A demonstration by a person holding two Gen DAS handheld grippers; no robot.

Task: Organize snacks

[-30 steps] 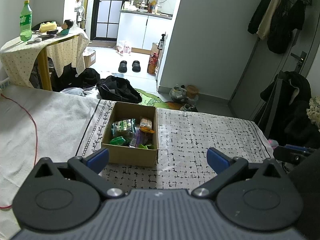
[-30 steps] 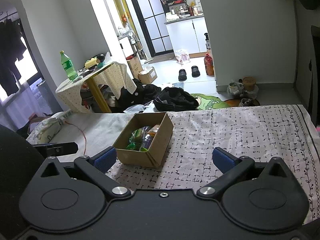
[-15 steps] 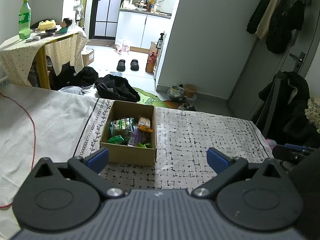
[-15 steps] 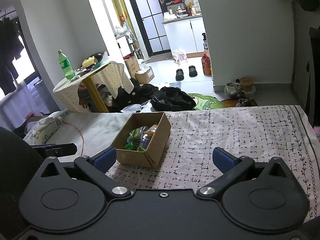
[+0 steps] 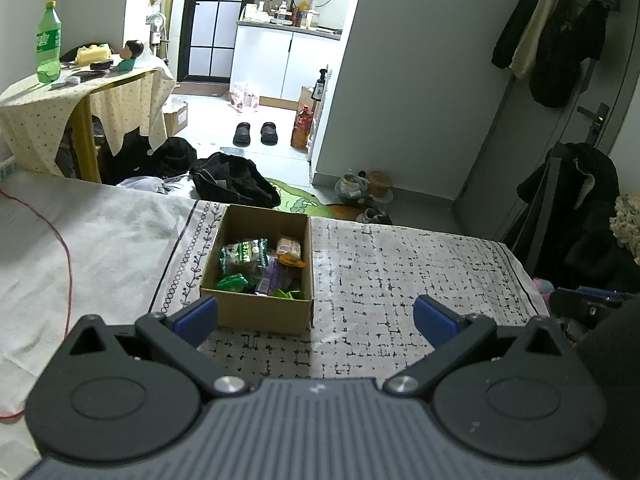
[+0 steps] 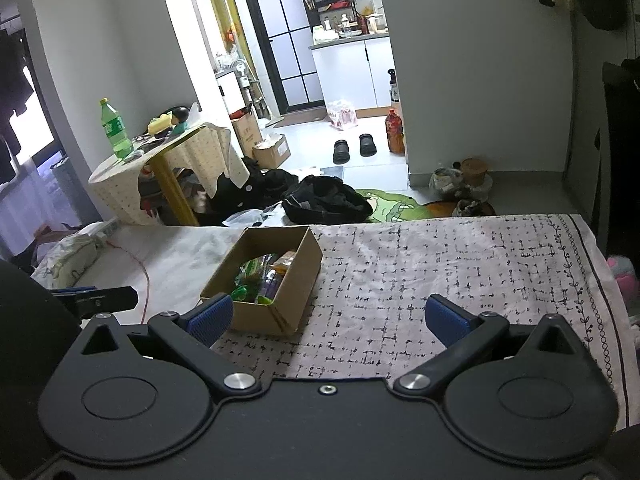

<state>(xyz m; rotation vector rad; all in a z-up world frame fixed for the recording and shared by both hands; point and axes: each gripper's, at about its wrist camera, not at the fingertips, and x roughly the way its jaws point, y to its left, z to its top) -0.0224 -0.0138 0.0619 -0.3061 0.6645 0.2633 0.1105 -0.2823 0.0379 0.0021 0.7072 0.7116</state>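
I see the cardboard box (image 5: 260, 272) sitting on the patterned cloth (image 5: 400, 280), snack packets (image 5: 260, 264) piled inside it. My left gripper (image 5: 316, 316) hangs just short of the box's near wall, jaws spread wide and holding nothing; its left fingertip (image 5: 198, 314) sits by the box's near left corner. My right gripper (image 6: 328, 318) is off to the right of the box (image 6: 268, 276), also wide open and empty. Beyond the box, a green bottle (image 5: 48, 42) stands on a small draped table (image 5: 60, 92).
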